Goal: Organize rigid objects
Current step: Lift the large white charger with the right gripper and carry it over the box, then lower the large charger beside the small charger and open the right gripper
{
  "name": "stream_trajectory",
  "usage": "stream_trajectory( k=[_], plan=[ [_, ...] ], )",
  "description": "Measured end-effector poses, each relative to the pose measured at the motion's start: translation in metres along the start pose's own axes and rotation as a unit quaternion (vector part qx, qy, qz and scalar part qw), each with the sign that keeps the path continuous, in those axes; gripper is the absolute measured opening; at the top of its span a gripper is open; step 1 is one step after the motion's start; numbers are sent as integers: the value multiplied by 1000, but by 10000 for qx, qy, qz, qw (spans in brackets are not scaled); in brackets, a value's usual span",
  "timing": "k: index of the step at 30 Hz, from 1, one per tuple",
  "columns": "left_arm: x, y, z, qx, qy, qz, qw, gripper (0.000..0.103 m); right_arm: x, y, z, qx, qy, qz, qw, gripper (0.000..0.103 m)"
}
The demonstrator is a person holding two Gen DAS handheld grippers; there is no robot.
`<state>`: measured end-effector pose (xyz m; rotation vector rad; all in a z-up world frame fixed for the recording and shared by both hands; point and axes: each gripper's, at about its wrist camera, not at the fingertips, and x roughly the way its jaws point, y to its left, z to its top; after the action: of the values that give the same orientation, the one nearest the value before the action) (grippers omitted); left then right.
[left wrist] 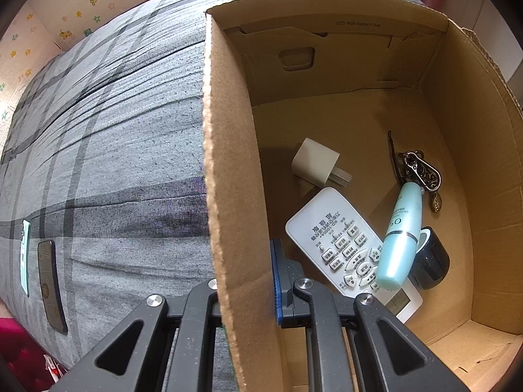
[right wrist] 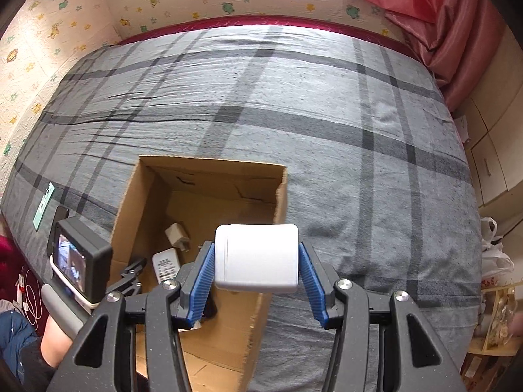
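White jar sits clamped sideways between the blue pads of the right gripper, one pad pressed to each end, so that gripper is closed on it. The jar hangs above the near right corner of the cardboard box, partly over the box wall and partly over the grey plaid bedspread.

The left gripper straddles the box's left wall: one blue pad is inside the box against the cardboard, the other finger is outside and hidden behind the wall, so the jaws are pinched on that wall.

Inside the box lie a white remote control, a white plug adapter just beyond it, a pale turquoise tube resting across the remote, a dark round jar touching the tube, and a metal keychain near the tube's far end.

On the bedspread to the left of the box, well apart from it, lie a mint-green phone and a dark phone side by side.
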<state>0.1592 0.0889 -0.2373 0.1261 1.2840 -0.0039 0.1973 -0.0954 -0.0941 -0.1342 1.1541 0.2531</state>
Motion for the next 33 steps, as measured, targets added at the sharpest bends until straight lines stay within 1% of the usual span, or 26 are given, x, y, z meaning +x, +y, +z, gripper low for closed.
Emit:
stream_trajectory(
  k=[6,16,22,33],
  plan=[
    [0,0,0,-7,4,-12,10000,13,15,27,-2,-164,90,146,9997,54],
    [0,1,0,-9,4,-13,10000,13,44,60,-8,-379,272,175,9988,54],
    [0,2,0,-6,5,-6,10000,13,65,69,-11,-382,394,123,9984,54],
    [1,2,0,-12,9,-19,10000,13,105,72,-14,-313,656,23,9974,54]
  ],
)
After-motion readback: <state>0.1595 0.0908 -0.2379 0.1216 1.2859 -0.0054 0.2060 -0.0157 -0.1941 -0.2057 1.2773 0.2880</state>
